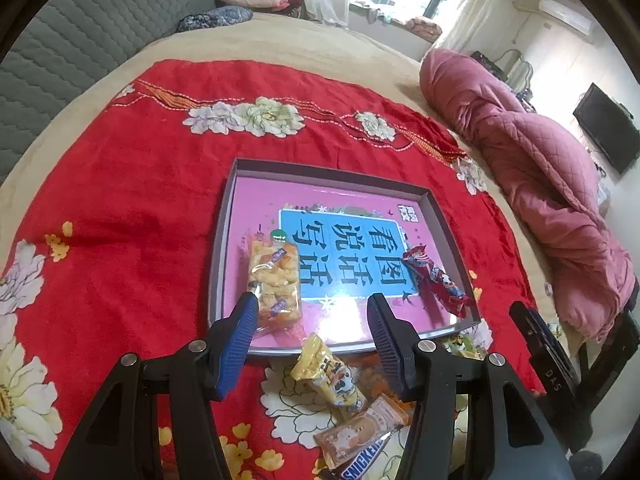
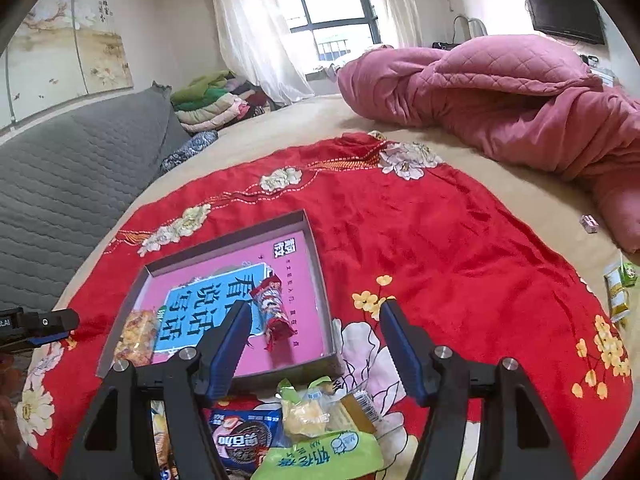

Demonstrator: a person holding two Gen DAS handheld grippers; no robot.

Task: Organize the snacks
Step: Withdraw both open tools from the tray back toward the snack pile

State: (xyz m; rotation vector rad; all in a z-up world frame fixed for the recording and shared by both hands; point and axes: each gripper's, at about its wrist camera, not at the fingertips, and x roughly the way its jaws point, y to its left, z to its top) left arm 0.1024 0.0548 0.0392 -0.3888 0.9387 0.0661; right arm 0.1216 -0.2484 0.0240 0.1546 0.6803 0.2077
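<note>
A shallow pink box lid [image 1: 440, 220] [image 2: 312, 248] lies on a red floral cloth. In it lie a clear pack of yellow crackers [image 1: 274, 280] [image 2: 136, 340] at its left and a red wrapped snack [image 1: 434, 282] [image 2: 274, 312] at its right. My left gripper [image 1: 312, 308] is open and empty, just above the lid's near edge. Below it lie a yellow packet [image 1: 328, 372], an orange-brown wafer pack [image 1: 360, 432] and a Snickers bar [image 1: 360, 466]. My right gripper [image 2: 316, 316] is open and empty over the lid's near right corner. Below it lie a blue Oreo pack [image 2: 244, 436], a clear yellow snack [image 2: 308, 412] and a green packet [image 2: 320, 456].
The red cloth [image 1: 140, 220] covers a beige bed. A pink quilt [image 1: 540, 184] [image 2: 500, 92] is bunched at the right. A grey quilted headboard [image 2: 72, 184] stands at the left. Small green boxes [image 2: 618, 288] lie at the bed's right edge.
</note>
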